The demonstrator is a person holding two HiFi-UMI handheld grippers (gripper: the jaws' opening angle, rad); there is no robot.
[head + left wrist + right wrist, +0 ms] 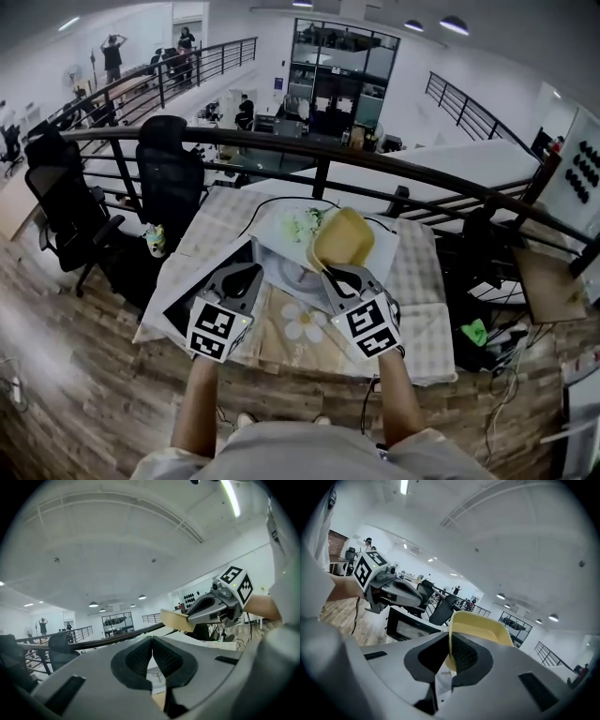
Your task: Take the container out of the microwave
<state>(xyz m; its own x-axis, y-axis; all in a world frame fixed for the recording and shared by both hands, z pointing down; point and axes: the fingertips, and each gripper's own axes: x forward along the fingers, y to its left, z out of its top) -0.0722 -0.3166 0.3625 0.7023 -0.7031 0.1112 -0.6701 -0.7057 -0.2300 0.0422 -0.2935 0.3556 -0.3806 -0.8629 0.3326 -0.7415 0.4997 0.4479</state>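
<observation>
Left gripper (152, 641): jaws pressed together, nothing between them, nothing touched. It is held alongside and to the left of the right gripper.

Right gripper (451, 654): jaws clamped on the thin wall of the container (480, 627). One pad is inside the wall and one outside.

Container: pale yellow, shallow, rounded corners, no contents visible. It sticks out just past the right gripper's tips, tilted up on edge, in the air and clear of the tabletop. From the left gripper view it shows edge-on as a tan slab at the right gripper's nose.

The microwave (401, 627), with its dark-framed window, sits below the left gripper in the right gripper view.

Surface and room:
- A table (422, 281) with a checked cloth lies under both grippers.
- Beyond their tips are a dark curved railing (375, 161) and black office chairs (169, 178).
- The floor (75, 356) is wood plank.
- The space is an open office with a white ceiling and round lamps.
</observation>
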